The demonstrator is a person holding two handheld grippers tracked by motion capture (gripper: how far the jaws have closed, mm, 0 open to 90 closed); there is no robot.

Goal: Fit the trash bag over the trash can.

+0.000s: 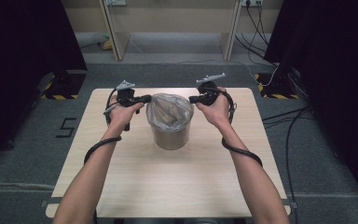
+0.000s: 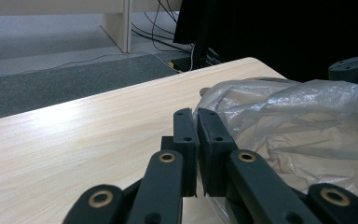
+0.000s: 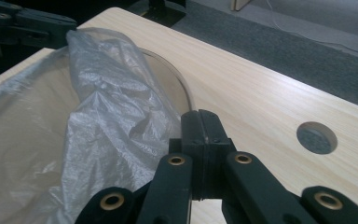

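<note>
High view places the bin [image 1: 170,128] at the centre of the frame on the table [image 1: 121,186], lined with a clear plastic bag [image 1: 168,109] whose mouth stands above the rim. At the bag's left edge sits the left gripper [image 1: 145,98]; the left gripper view shows its jaws nearly closed, clamping a fold of the film. At the bag's right edge sits the right gripper [image 1: 192,99]; the right gripper view shows its jaws pressed together, with the film lying against them on the left, so they appear to pinch its edge. The step in hand appears to be spreading the bag mouth over the rim. To do it well, draw both edges outward and downward evenly, keeping the pull level so the thin film does not tear or slip and the bin does not tip. Right gripper view reveals a round hole [image 3: 317,137] in the tabletop at its right side, which the high view does not resolve; high view alone shows both forearms and the surrounding floor [image 1: 23,154].
</note>
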